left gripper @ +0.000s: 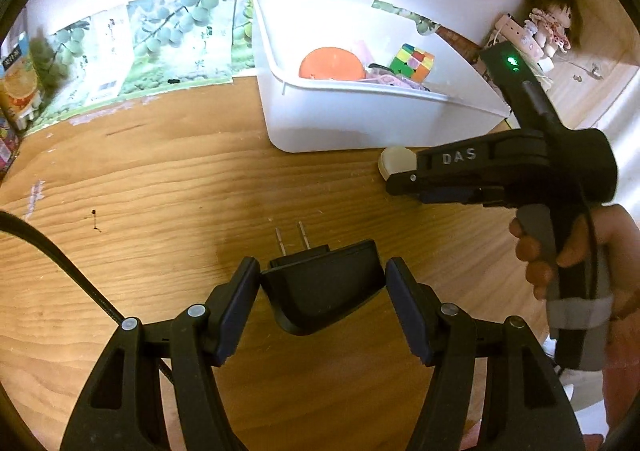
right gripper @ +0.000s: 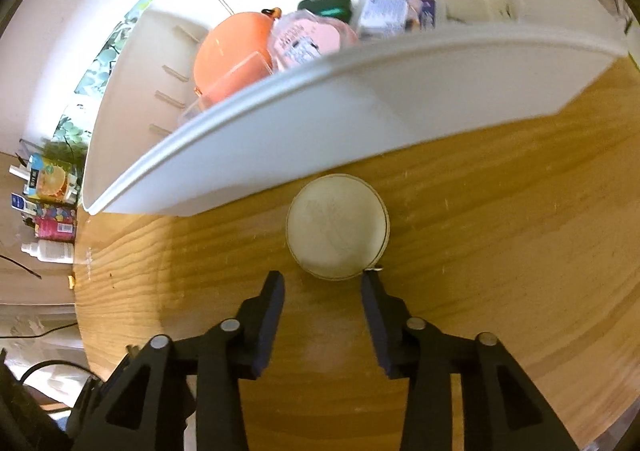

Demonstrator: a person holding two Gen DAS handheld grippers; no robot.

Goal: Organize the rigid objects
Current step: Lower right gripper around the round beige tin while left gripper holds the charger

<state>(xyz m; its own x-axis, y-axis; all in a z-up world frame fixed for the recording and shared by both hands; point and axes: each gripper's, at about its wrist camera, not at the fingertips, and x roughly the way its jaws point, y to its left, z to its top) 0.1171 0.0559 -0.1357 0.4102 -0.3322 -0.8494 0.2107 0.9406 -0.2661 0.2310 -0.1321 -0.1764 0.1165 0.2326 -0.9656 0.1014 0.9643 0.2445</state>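
My left gripper is shut on a black plug adapter, its two metal prongs pointing away, just above the wooden table. My right gripper is open and empty, its fingertips just short of a round cream-white tin lying on the table beside the white bin. The right gripper also shows in the left wrist view, next to the tin. The white bin holds an orange ball, a colour cube and several small items.
Juice cartons and bottles stand past the table's left end. Fruit-print sheets line the wall. A doll and a power strip sit at the far right. The table edge drops off at the left.
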